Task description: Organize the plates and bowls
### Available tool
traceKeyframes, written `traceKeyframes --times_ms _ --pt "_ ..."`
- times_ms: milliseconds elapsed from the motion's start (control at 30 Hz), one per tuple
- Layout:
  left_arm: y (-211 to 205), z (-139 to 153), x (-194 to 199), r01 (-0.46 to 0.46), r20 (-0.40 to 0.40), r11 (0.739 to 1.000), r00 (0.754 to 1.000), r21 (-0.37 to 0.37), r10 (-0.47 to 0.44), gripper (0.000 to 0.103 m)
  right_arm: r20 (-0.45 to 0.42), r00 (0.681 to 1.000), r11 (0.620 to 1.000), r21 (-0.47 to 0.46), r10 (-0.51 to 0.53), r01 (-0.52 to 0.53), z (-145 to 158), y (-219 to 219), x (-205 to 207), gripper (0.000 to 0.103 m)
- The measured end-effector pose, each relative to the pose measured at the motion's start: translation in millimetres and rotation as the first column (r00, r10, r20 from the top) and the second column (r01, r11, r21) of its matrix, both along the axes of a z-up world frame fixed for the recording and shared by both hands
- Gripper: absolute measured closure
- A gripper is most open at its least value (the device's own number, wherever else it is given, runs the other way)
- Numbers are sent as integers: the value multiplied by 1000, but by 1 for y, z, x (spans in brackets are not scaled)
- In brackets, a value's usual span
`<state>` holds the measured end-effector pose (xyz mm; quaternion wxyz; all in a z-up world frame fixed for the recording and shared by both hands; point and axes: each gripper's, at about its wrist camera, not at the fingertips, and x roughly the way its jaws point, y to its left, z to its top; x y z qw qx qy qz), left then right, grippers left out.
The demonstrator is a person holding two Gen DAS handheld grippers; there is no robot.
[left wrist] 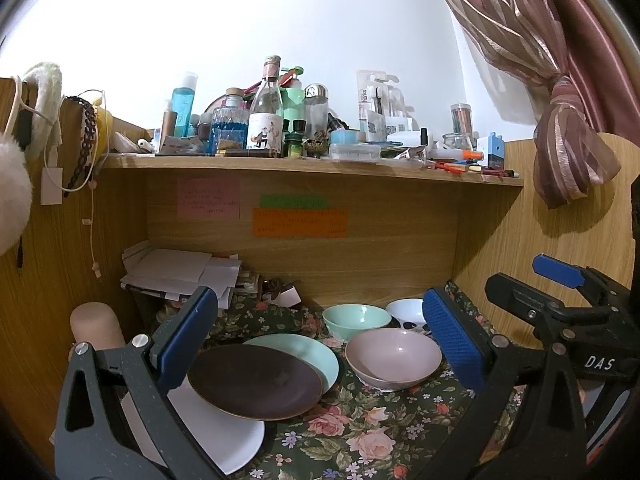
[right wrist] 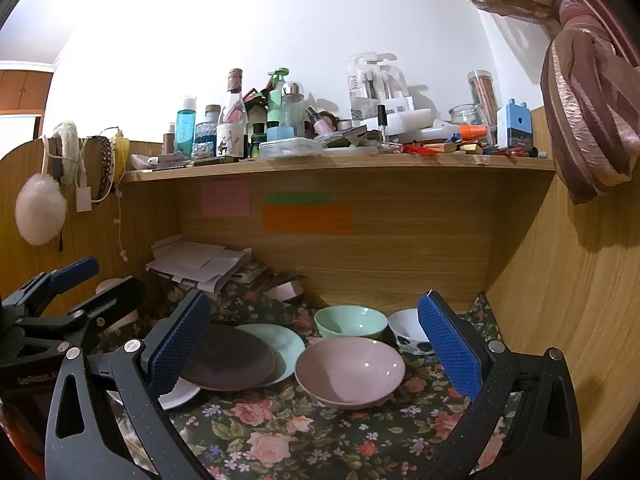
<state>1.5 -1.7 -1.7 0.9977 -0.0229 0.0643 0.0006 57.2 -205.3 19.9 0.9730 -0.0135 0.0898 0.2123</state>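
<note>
On the floral cloth (left wrist: pixel 360 432) a dark brown plate (left wrist: pixel 256 384) lies over a mint plate (left wrist: pixel 320 354) and a white plate (left wrist: pixel 224 440). To its right sits a pink bowl (left wrist: pixel 394 358), with a mint bowl (left wrist: pixel 356 320) and a white patterned bowl (left wrist: pixel 406 310) behind it. My left gripper (left wrist: pixel 320 340) hangs open above the plates, holding nothing. My right gripper (right wrist: pixel 316 344) is open and empty over the pink bowl (right wrist: pixel 350 372) and the brown plate (right wrist: pixel 228 358). Each gripper shows at the edge of the other's view: right gripper (left wrist: pixel 516 276), left gripper (right wrist: pixel 116 276).
The dishes sit in a wooden alcove with side walls (right wrist: pixel 560 280) close on both sides. The shelf (left wrist: pixel 312 166) overhead is crowded with bottles and jars. A paper stack (left wrist: pixel 180 272) fills the back left corner. A beige cylinder (left wrist: pixel 96 326) stands at left. A curtain (left wrist: pixel 568 140) hangs at right.
</note>
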Motion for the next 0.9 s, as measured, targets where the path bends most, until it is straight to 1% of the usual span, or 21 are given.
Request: traceKeyframes --times_ms 233,400,467,567,633,767,900 --pt "7 -7 9 -23 -20 1000 1000 -10 23 0 -17 1000 1000 -8 4 -4 -5 8 10 0" --pt "23 -15 21 -42 -61 999 997 -27 41 0 -54 998 1000 -1 21 -21 -14 17 31 0" --pt "30 -18 25 -52 -72 998 996 -31 50 0 -79 996 999 -9 48 -49 -20 25 43 0" --pt "43 -25 32 -78 -95 996 993 -32 75 0 -123 991 996 -50 61 -68 -31 42 62 0" --pt "54 -32 39 -114 -118 993 987 -21 111 0 -129 990 994 -78 63 -74 -38 54 70 0" --pt "72 -43 52 -149 -161 989 976 1 147 0 -131 988 984 -150 79 -98 -49 80 86 0" --pt "93 -57 63 -176 -196 984 966 -8 171 0 -156 983 970 -204 100 -131 -55 100 103 0"
